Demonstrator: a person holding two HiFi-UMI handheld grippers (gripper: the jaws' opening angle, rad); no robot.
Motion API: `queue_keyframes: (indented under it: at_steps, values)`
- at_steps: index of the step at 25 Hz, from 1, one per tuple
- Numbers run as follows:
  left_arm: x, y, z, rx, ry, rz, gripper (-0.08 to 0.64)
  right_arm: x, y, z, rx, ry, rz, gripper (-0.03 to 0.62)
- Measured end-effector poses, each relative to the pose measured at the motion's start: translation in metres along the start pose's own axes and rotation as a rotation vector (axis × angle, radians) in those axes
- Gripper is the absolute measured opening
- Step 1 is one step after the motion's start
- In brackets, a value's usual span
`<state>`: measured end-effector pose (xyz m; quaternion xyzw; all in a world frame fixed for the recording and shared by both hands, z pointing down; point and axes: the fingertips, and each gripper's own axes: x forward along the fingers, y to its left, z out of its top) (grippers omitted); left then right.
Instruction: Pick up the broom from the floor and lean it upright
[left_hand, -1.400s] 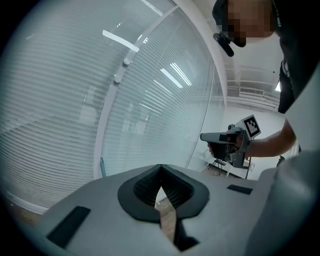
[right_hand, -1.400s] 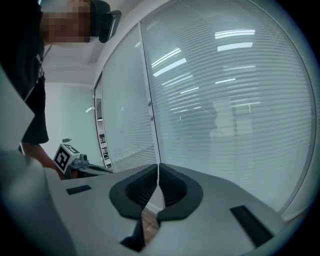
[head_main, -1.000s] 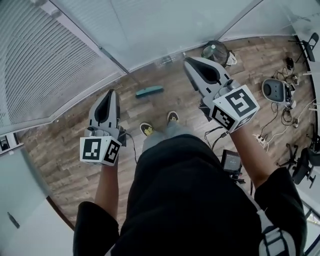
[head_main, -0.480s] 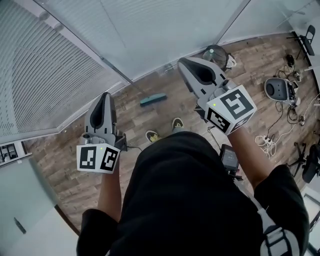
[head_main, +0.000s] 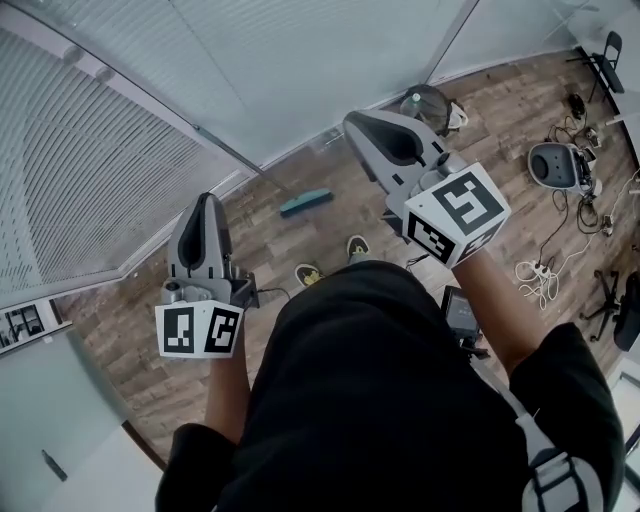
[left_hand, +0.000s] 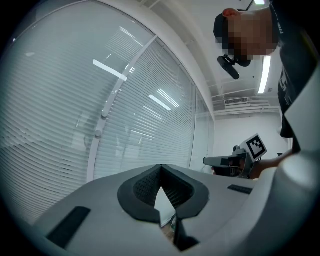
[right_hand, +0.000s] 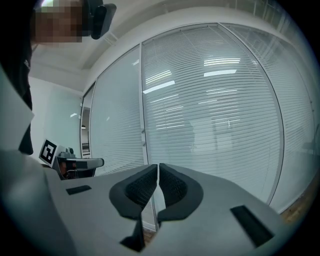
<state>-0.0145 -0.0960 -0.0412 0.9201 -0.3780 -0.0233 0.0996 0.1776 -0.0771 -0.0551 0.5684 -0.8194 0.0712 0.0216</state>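
Teal-headed broom (head_main: 306, 201) rests at the glass wall (head_main: 300, 70), its head on the wood floor (head_main: 335, 215) and its handle seemingly propped against the glass. The 2 tools, left tool (head_main: 204, 205) and right tool (head_main: 358, 125), are closed tight and empty, back from the wall. The job looks done.

Teal broom head (head_main: 306, 201) on the far floor (head_main: 120, 340), which is brown wood plank streaked with paler grain. The blinds (head_main: 90, 170) are white with fine horizontal slats. Left gripper (head_main: 206, 200) and right gripper (head_main: 352, 119) are both pale grey with black dimpled pads, and carry black-and-white square markers (head_main: 200, 330). Near, a black shirt (head_main: 380, 400) and yellow-and-black shoes (head_main: 357, 246).
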Motion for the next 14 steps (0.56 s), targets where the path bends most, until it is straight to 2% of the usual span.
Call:
queue_keyframes:
  at_steps: [14]
  values:
    - [0.018,0.003,-0.011,-0.019,0.018,0.0,0.023,0.015,-0.003,-0.008,-0.027,0.012,0.018,0.026]
